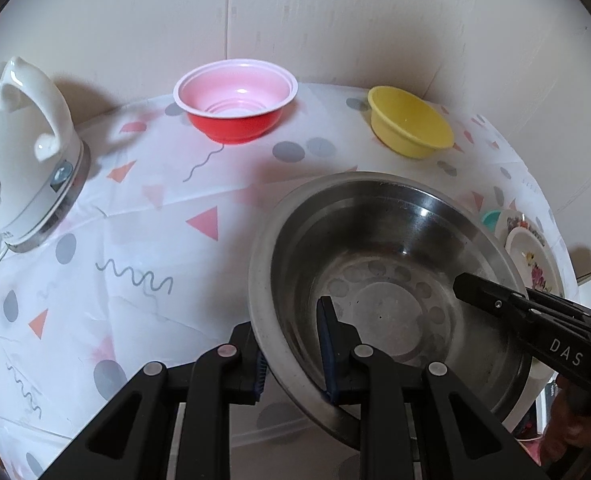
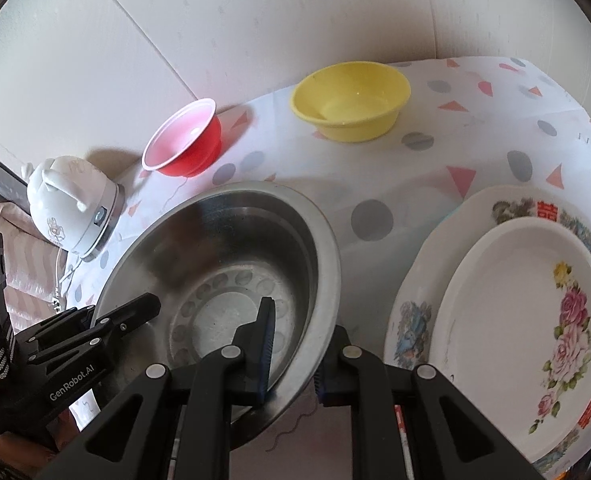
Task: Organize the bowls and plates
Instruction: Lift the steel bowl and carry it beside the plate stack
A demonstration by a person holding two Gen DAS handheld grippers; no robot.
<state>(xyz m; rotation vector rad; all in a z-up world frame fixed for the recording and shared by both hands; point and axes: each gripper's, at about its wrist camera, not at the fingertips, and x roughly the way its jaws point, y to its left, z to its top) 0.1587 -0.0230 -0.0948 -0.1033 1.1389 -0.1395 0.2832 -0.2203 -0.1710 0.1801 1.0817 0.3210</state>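
Here: three bowls — steel bowl (image 1: 387, 280), red bowl (image 1: 235, 108), yellow bowl (image 1: 411, 122); two stacked plates (image 2: 523, 320); both jaws straddling steel rim, grip unclear.

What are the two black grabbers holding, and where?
Both hold the steel bowl by its rim: left tool on the near-left edge, right tool on the near-right edge.

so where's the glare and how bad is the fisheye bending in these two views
Left wrist: bright glare streak on the steel bowl inner wall; the table bulges into a dome. Right wrist: softer sheen in the steel bowl, wall panel lines curve; yellow bowl stays sharp.
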